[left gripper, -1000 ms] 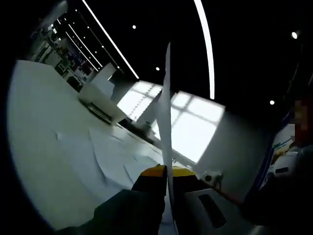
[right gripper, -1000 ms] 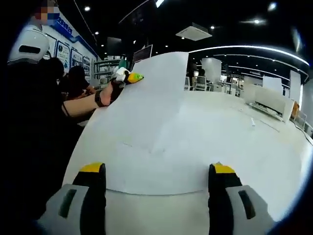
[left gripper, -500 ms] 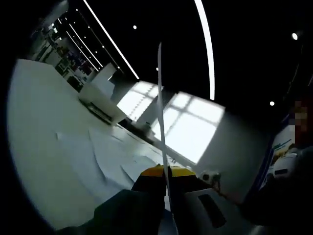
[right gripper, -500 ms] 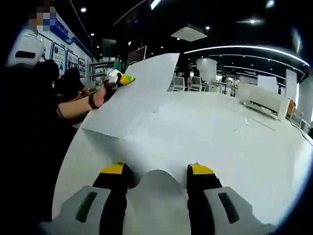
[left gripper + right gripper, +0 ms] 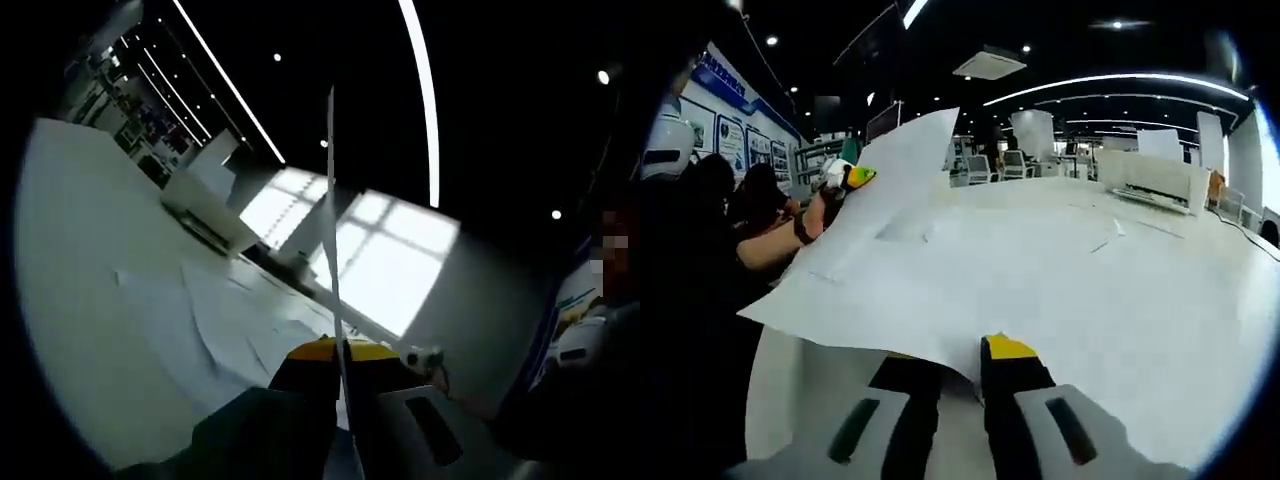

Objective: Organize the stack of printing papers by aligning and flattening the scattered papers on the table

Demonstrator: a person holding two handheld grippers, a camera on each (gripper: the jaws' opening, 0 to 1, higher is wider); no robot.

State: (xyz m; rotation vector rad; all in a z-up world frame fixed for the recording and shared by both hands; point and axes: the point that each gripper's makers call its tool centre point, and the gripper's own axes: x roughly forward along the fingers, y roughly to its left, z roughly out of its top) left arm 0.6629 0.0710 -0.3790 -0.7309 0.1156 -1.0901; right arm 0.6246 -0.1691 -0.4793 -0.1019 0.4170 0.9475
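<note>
A large white sheet (image 5: 890, 270) hangs over the white table (image 5: 1160, 310), held at two ends. My right gripper (image 5: 955, 360) is shut on its near edge, with the yellow-tipped jaw above the paper and the other jaw below. At the far corner my left gripper (image 5: 847, 177) pinches the same sheet. In the left gripper view this sheet (image 5: 331, 220) shows edge-on, rising from between the closed jaws of the left gripper (image 5: 337, 350). Several loose sheets (image 5: 210, 320) lie overlapping and fanned out on the table (image 5: 70, 250).
A person's arm (image 5: 770, 240) reaches along the table's left side to the left gripper. A long white box (image 5: 1145, 172) stands at the table's far right, with thin strips (image 5: 1108, 238) lying near it. Chairs and desks stand beyond.
The right gripper's jaws went from wide apart to shut on the sheet's near edge. That edge now lies raised off the table. The left gripper kept its hold.
</note>
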